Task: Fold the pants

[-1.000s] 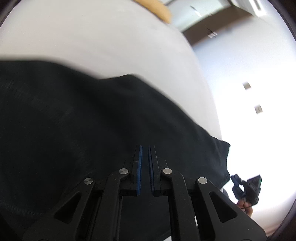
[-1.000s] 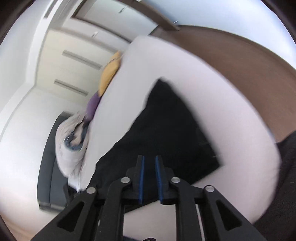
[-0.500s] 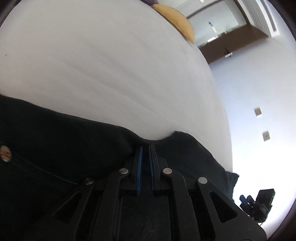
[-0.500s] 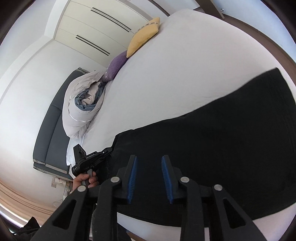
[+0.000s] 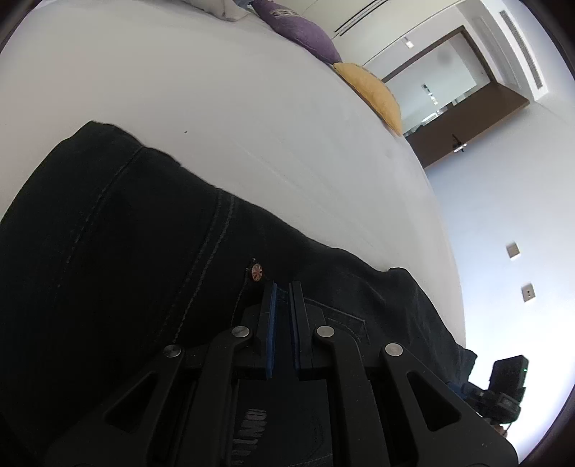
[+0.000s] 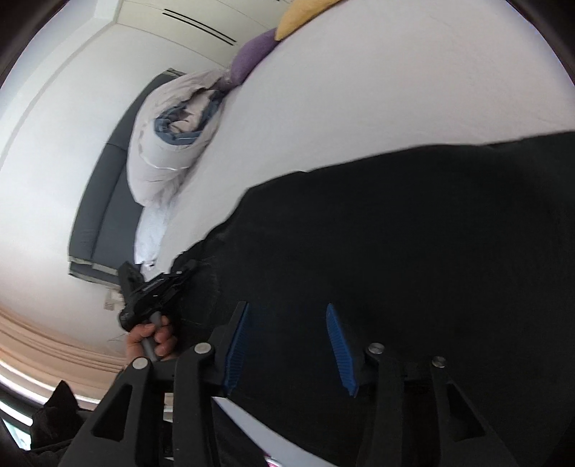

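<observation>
From my right cam: my right gripper [image 6: 287, 345] is spread wide, blue pads [image 6: 339, 348] far apart, w/ nothing between them but the black pants [image 6: 395, 233] below. Pants lie flat on the white bed [image 6: 395, 89]. At the pants' left edge my left gripper [image 6: 183, 271] touches the cloth, w/ my left hand [image 6: 149, 339] around its handle. Farther back: a rolled-up grey blanket [image 6: 169, 143], a purple pillow [image 6: 251, 54] & a yellow pillow [image 6: 302, 14].

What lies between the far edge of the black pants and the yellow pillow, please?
In the left wrist view, only bare white bed sheet lies between the pants and the yellow pillow.
</observation>
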Action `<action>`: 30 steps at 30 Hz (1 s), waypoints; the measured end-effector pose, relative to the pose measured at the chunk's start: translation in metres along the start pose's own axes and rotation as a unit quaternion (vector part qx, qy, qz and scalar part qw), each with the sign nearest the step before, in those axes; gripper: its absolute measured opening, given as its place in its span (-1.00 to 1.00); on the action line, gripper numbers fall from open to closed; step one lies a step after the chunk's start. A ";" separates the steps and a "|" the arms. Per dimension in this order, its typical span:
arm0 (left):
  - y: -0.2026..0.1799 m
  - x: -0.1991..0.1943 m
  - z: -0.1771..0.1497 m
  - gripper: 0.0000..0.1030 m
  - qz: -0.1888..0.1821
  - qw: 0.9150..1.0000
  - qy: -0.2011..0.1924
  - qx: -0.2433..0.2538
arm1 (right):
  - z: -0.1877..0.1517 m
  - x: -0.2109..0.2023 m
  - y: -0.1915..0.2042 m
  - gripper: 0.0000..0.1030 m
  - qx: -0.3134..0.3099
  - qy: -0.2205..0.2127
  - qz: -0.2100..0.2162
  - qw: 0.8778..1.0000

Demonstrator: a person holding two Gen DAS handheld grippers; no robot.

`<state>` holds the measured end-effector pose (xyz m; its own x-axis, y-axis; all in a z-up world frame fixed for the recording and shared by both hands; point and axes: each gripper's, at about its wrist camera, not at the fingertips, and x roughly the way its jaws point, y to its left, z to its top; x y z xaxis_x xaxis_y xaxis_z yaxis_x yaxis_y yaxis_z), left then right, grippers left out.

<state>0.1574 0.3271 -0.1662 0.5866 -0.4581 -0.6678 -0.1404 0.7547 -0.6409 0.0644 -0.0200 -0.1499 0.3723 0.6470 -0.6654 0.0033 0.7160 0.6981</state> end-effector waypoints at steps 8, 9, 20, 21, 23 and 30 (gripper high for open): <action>0.041 -0.010 0.005 -0.88 -0.056 0.998 -0.019 -0.026 | -0.019 -0.078 -0.094 -0.31 0.094 -0.105 -0.021 0.990; 0.042 -0.011 0.003 -0.88 -0.054 0.998 -0.019 -0.027 | -0.024 -0.097 -0.107 -0.31 0.109 -0.129 -0.027 0.985; -0.124 -0.027 -0.033 -0.51 0.006 0.990 -0.017 0.139 | -0.127 -0.231 -0.150 0.43 0.230 -0.303 -0.048 0.923; -0.137 -0.023 -0.040 0.34 -0.001 0.989 -0.013 0.148 | -0.137 -0.230 -0.152 0.48 0.245 -0.307 -0.038 0.919; -0.165 -0.010 -0.057 1.00 -0.026 0.989 -0.018 0.144 | -0.148 -0.224 -0.158 0.51 0.276 -0.305 -0.014 0.911; -0.199 0.070 -0.112 0.99 -0.074 0.987 0.083 0.115 | -0.152 -0.206 -0.168 0.59 0.297 -0.298 0.008 0.907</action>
<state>0.1373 0.0927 -0.1277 0.4464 -0.6280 -0.6375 0.1339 0.7513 -0.6463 -0.1534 -0.2333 -0.1703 0.8124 0.2727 -0.5155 0.4266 0.3248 0.8441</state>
